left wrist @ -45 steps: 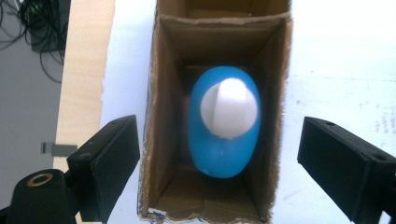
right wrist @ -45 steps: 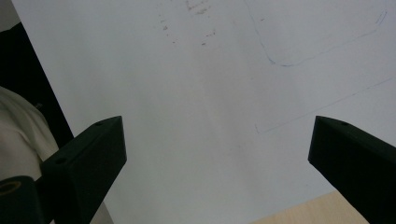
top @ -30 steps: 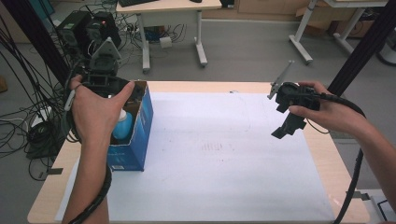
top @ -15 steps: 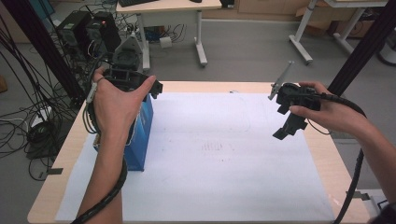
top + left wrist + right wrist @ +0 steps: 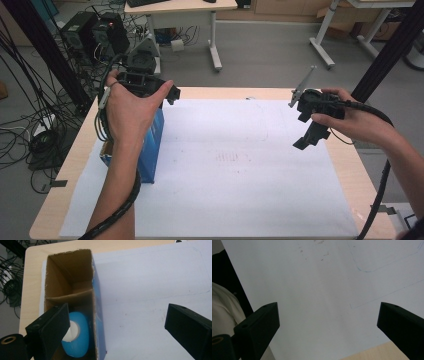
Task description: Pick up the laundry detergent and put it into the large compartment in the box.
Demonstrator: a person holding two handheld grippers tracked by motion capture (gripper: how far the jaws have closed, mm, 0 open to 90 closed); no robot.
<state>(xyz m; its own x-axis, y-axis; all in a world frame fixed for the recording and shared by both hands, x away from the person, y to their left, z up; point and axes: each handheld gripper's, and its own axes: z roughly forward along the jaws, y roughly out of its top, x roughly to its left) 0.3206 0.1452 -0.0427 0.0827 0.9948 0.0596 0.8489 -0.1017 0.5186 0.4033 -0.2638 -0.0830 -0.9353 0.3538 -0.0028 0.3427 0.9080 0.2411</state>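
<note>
High view: the left gripper has lifted up and away from the tall blue cardboard box, which now sits just below it on the white paper sheet covering the desk. The right gripper hasn't budged.

Left gripper view: jaws wide apart, holding nothing. The blue tape roll sits in the box compartment under the one jaw (looks dropped off).

Right gripper view: gaping, empty, bare paper beneath.

Both claws black w/ blocky jaws, black cables trailing; forearms bare.
</note>
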